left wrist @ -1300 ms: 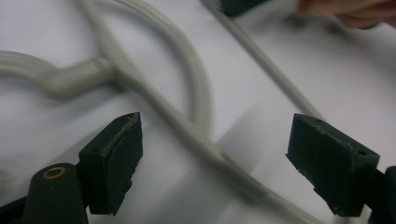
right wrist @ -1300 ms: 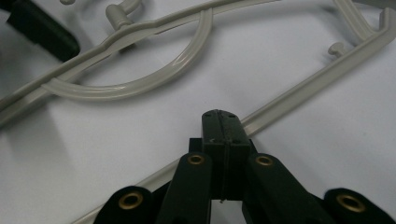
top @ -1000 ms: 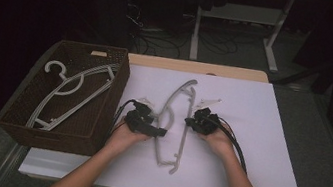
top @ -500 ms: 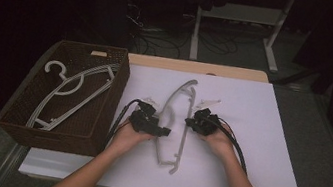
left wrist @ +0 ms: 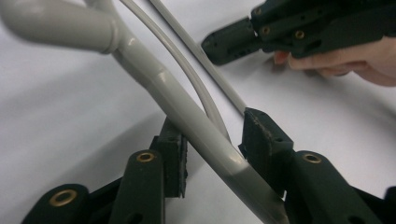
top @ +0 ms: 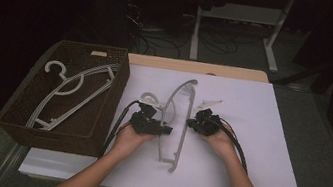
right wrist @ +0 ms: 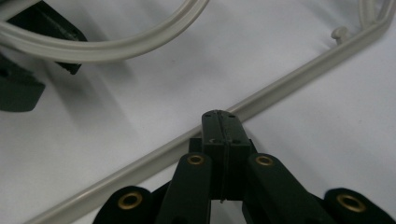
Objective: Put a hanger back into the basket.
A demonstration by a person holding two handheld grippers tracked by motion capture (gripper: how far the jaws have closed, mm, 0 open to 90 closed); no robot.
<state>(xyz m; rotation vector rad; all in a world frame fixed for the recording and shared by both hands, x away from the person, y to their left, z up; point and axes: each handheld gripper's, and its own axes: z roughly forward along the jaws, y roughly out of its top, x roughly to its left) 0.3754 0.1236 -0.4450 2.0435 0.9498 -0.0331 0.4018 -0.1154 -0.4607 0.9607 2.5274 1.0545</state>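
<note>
A grey plastic hanger (top: 182, 136) lies lengthwise in the middle of the white tabletop (top: 260, 159), its hook (top: 149, 98) pointing left. My left gripper (top: 166, 130) is at the hanger's curved side. In the left gripper view it (left wrist: 215, 140) stands open, its two pads straddling the hanger's thick arm (left wrist: 187, 107) near the neck. My right gripper (top: 190, 124) sits at the hanger's other side. Its jaws (right wrist: 219, 122) are shut with nothing between them, and their tips rest against the straight bar (right wrist: 289, 84). The right gripper (left wrist: 224, 44) also appears across the bar in the left gripper view.
A dark wicker basket (top: 114, 96) stands at the table's left edge with several grey hangers (top: 71, 89) inside. A small white piece (top: 208, 101) lies just beyond the right gripper. The table's right half and near edge are bare white.
My left gripper has moved right from beside the basket to the hanger, and its jaws now straddle the curved arm. The right gripper has stayed almost still.
</note>
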